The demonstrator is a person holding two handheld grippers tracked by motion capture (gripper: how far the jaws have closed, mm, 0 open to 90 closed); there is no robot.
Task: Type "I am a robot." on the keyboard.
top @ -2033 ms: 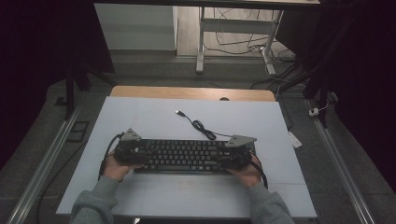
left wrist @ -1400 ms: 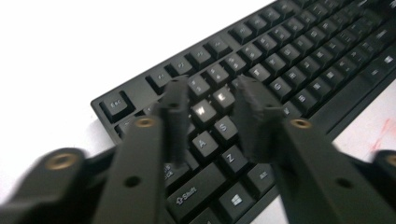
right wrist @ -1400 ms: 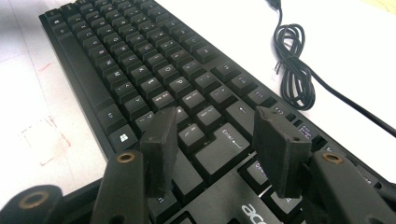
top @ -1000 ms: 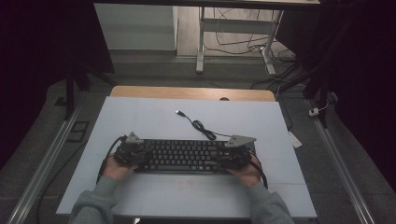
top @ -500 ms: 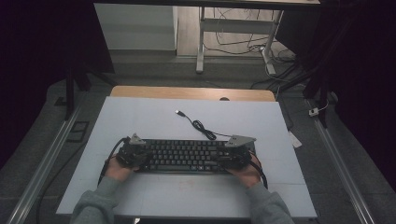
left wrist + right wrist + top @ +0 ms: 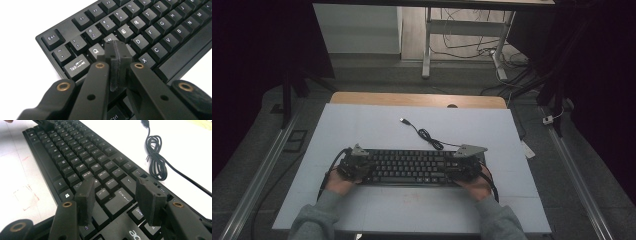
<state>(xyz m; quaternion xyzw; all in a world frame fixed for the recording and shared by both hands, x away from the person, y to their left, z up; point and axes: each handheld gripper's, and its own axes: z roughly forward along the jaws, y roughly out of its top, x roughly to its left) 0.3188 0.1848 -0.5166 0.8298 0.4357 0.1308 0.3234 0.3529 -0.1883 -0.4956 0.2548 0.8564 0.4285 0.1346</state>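
Nearest the person, two grey sleeves come in over the front edge of the table point(image 6: 362, 210), a pale sheet with a faint reddish smudge in front of the keyboard point(image 6: 412, 167). The black keyboard lies across the middle of the table, long side toward the person, with a hand at each end. The left hand-held gripper point(image 6: 117, 53) sits over the left end of the keys; its jaws are pressed together with nothing between them, the tips resting about the W key. The right hand-held gripper point(image 6: 113, 195) hangs over the right end by the Enter key, its jaws spread wide apart and holding nothing. Behind the keyboard its black cable point(image 6: 429, 137) runs in a small coil toward the USB plug point(image 6: 403, 120), lying loose on the sheet. Farther off is the table's wooden edge point(image 6: 417, 99), then floor with wires.
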